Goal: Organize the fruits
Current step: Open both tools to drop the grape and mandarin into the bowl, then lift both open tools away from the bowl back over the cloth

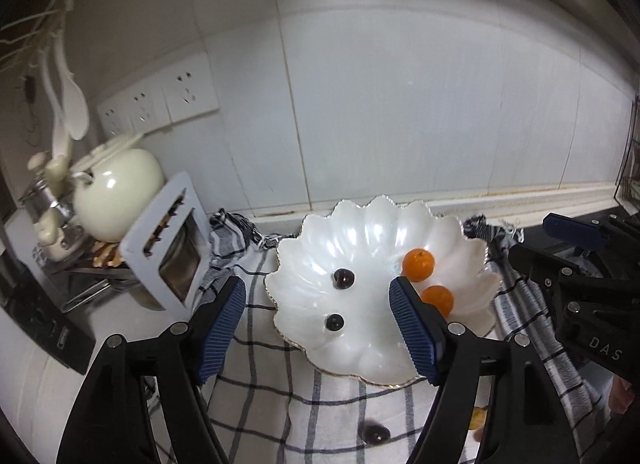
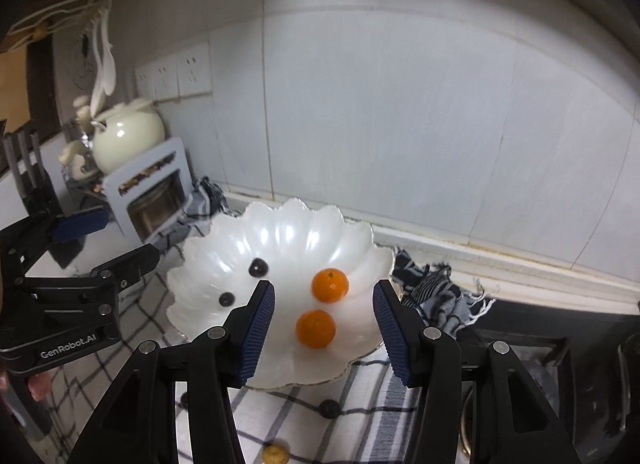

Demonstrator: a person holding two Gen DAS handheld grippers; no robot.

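A white scalloped bowl [image 1: 372, 232] [image 2: 296, 227] sits on a checked cloth. It holds two oranges [image 1: 418, 264] [image 1: 438, 299] [image 2: 330, 285] [image 2: 316, 328] and two dark cherries [image 1: 344, 278] [image 1: 334, 322] [image 2: 258, 267] [image 2: 227, 299]. My left gripper [image 1: 318, 324] is open and empty, above the bowl's near left part. My right gripper [image 2: 324, 328] is open and empty, with the nearer orange between its fingers in view. A dark cherry [image 1: 375, 432] [image 2: 330, 408], another dark cherry [image 2: 184, 400] and a small yellow fruit [image 2: 275, 455] [image 1: 478, 418] lie on the cloth in front of the bowl.
The checked cloth [image 1: 272, 384] [image 2: 304, 424] covers the counter. A white toaster [image 1: 168, 240] [image 2: 148, 191], a cream teapot [image 1: 120, 191] [image 2: 128, 135] and utensils stand at the left. The tiled wall [image 1: 400, 123] is behind. A dark hob [image 2: 532, 344] lies right.
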